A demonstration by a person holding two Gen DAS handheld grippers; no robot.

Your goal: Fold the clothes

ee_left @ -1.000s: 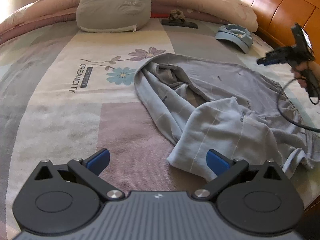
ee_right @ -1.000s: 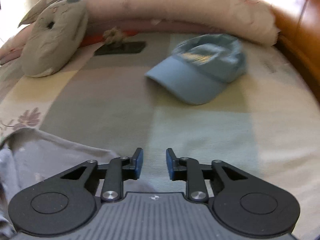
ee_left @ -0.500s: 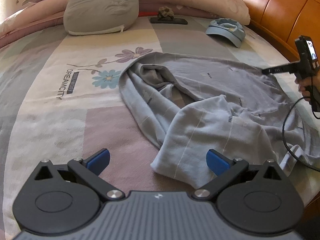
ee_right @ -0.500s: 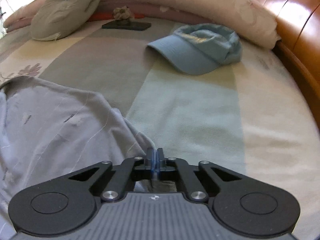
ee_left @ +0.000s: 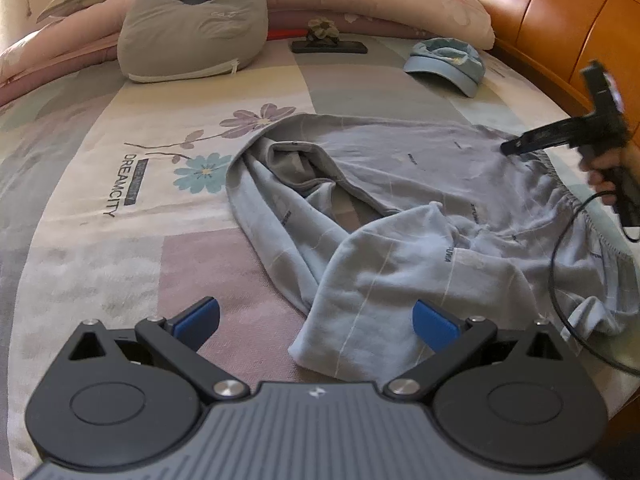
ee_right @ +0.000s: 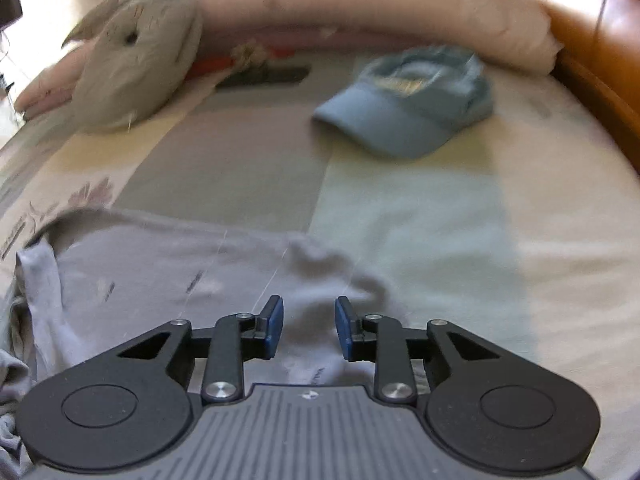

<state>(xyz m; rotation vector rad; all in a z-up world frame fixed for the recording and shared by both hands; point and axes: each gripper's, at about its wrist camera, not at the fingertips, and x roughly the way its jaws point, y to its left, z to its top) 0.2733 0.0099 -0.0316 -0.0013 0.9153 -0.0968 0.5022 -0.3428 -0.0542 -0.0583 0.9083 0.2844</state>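
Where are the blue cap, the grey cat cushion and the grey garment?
blue cap (ee_right: 404,120), right wrist view, on its brim.
grey cat cushion (ee_left: 192,28), left wrist view, its face.
grey garment (ee_left: 400,280), left wrist view, near leg.

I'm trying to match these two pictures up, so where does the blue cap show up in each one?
Left wrist view: the blue cap lies far back, upper right, near the wooden headboard.
Right wrist view: the cap is larger, upper middle right, beyond the grey garment.
Shared landmark: the grey cat cushion, left of the cap in both.
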